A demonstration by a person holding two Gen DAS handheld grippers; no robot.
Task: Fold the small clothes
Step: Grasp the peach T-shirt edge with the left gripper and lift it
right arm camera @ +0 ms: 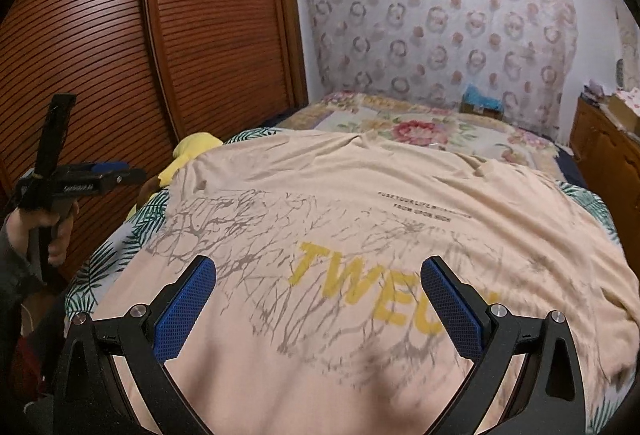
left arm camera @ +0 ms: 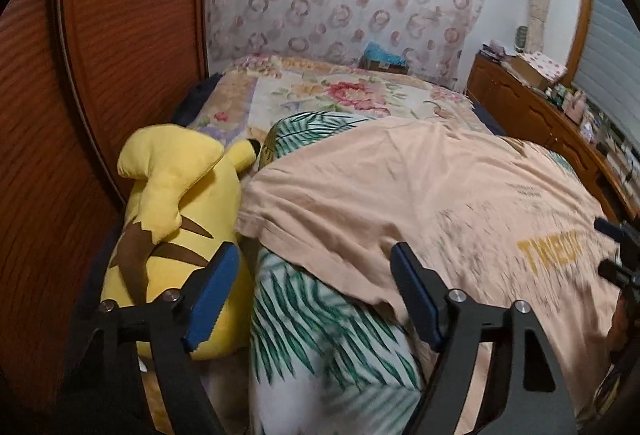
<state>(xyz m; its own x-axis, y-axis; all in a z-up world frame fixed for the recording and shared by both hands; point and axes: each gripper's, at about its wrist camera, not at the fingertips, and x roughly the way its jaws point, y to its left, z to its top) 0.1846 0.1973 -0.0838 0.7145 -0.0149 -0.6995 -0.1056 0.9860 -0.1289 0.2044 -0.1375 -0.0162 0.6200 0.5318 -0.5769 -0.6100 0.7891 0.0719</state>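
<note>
A peach T-shirt (right arm camera: 360, 187) is showing grey branch-like print, small black lettering and big yellow letters across its spread cloth. Under it a white sheet (left arm camera: 320, 335) is showing green palm fronds. Beyond, a cream bedspread (left arm camera: 340, 95) is carrying pink and red flowers with golden-tan borders. A yellow plush toy (left arm camera: 172, 219) is displaying brown stripes and a black ear tip. The louvred doors (right arm camera: 192, 35) are glowing reddish brown. The wall hanging (right arm camera: 440, 23) is repeating dusty-pink rings and dots on pale grey. The black left gripper (left arm camera: 312, 283) and black right gripper (right arm camera: 320, 299) are both showing blue pads
</note>
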